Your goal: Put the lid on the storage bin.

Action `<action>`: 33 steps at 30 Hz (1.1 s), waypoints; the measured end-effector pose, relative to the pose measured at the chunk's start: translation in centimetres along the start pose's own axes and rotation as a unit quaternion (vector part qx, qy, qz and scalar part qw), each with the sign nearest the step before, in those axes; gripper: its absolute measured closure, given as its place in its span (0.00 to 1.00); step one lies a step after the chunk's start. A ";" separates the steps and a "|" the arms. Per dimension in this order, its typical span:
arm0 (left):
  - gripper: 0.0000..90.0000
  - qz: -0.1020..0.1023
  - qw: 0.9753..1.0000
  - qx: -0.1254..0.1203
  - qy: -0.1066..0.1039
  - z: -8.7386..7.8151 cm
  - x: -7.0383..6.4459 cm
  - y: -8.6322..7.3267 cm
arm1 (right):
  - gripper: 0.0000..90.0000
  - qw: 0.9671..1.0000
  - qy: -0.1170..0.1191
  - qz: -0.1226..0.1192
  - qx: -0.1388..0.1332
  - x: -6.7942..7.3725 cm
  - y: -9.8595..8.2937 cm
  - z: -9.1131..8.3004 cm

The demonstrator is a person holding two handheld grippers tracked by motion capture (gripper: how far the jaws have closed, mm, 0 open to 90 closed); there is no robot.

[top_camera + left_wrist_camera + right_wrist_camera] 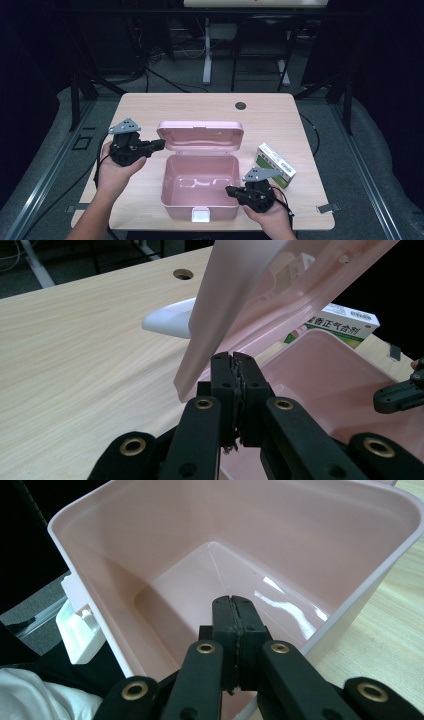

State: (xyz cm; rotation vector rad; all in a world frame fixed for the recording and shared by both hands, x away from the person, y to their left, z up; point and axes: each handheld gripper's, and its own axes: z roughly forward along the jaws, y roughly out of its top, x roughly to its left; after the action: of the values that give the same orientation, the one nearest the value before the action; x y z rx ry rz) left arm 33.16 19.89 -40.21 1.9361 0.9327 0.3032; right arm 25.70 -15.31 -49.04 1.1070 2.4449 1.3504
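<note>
A pink plastic box stands open and empty mid-table, its lid raised at the back. My left gripper is shut, its tips against the lid's left edge. In the left gripper view the jaws meet just under the lid's rim, nothing between them. My right gripper is shut at the box's right wall. In the right gripper view its jaws hang over the box's rim and point into the bare inside. A green and white carton lies right of the box.
A white latch sits on the box's front wall and shows as a latch in the right gripper view. The carton lies beyond the box. The table has a cable hole near its far edge. Bare wood lies left of the box.
</note>
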 end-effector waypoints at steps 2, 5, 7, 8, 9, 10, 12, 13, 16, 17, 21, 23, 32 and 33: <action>0.98 -0.002 1.000 -0.002 0.004 0.1 0.1 -0.1 | 1.00 1.000 0.000 0.000 0.000 0.0 0.0 0.0; 0.99 -0.002 1.000 0.000 0.005 0.2 0.3 -0.2 | 1.00 1.000 0.000 0.000 0.000 0.0 0.0 0.0; 0.99 -0.004 1.000 0.001 0.007 0.3 0.4 -0.2 | 1.00 1.000 0.001 0.001 0.000 0.0 0.0 0.0; 0.99 -0.006 1.000 0.000 0.007 0.4 0.5 -0.3 | 1.00 1.000 0.001 0.000 0.000 0.0 0.0 0.0; 0.99 -0.006 1.000 0.001 0.008 0.4 0.5 -0.3 | 1.00 1.000 0.001 0.001 0.000 0.0 0.0 0.0; 0.99 -0.006 1.000 0.001 0.008 0.5 0.6 -0.3 | 1.00 1.000 0.001 0.000 0.000 0.0 0.0 0.0; 0.99 -0.007 1.000 0.001 0.009 0.5 0.7 -0.4 | 1.00 1.000 0.001 0.001 -0.001 0.0 0.0 0.0; 0.99 -0.011 1.000 0.001 0.008 0.6 0.7 -0.5 | 1.00 1.000 0.001 0.001 -0.001 0.0 0.0 0.0; 0.99 -0.013 1.000 0.002 0.009 0.7 0.9 -0.6 | 1.00 1.000 0.000 0.000 0.000 0.0 0.0 0.0; 0.99 -0.012 1.000 0.004 0.009 0.8 0.9 -0.7 | 1.00 1.000 0.001 0.001 -0.001 0.0 0.0 0.0; 0.99 -0.012 1.000 0.007 0.009 1.0 1.0 -0.9 | 1.00 1.000 0.001 0.000 -0.001 0.0 0.0 0.0; 0.99 -0.014 1.000 0.007 0.008 1.1 1.0 -1.1 | 1.00 1.000 0.002 0.000 -0.001 0.0 0.0 0.0; 0.97 -0.018 1.000 0.016 0.011 1.6 1.2 -1.7 | 1.00 1.000 0.002 0.001 -0.001 0.0 0.0 0.0; 0.97 -0.017 1.000 0.018 0.010 1.6 1.3 -1.8 | 1.00 1.000 0.002 0.001 -0.001 0.0 0.0 0.0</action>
State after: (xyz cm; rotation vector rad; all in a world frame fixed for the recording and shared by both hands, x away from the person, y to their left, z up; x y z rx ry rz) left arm 34.05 20.26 -42.76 1.9516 0.9896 0.2891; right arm 25.73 -15.34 -49.06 1.1065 2.4449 1.3562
